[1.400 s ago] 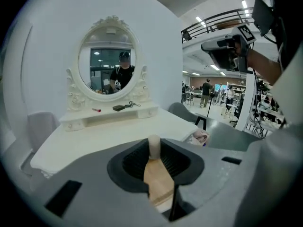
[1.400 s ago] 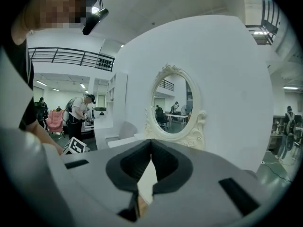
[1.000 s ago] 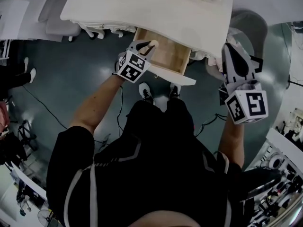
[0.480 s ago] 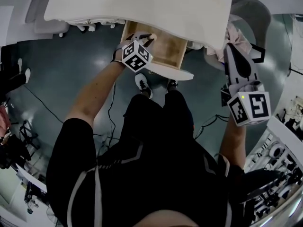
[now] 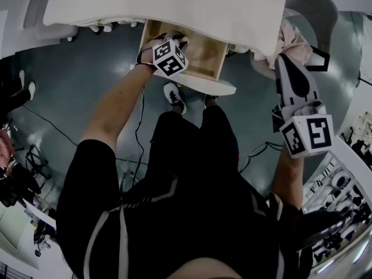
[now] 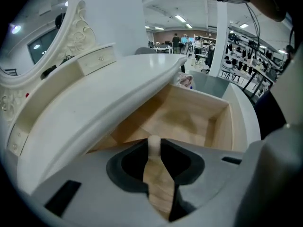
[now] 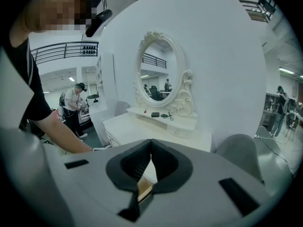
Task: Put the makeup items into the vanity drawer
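Fingers (image 6: 124, 167) of left gripper (image 6: 154, 142) pinch a pale stick (image 6: 154, 150), now lowered to the drawer (image 6: 218, 126) just beneath; right gripper (image 7: 151, 143) closed, empty.

Head view dim, floor (image 5: 87, 74) nr black; tabletop (image 5: 174, 4) ahead of left hand-held gripper (image 5: 176, 39) blown white. Both gripper views brighter, lit by ceiling strips (image 6: 180, 19) far ahead; strong fisheye bend + black vignette at edges. Drawer (image 6: 189, 117) beyond jaws half-shaded under tabletop. Nearest foreground soft.
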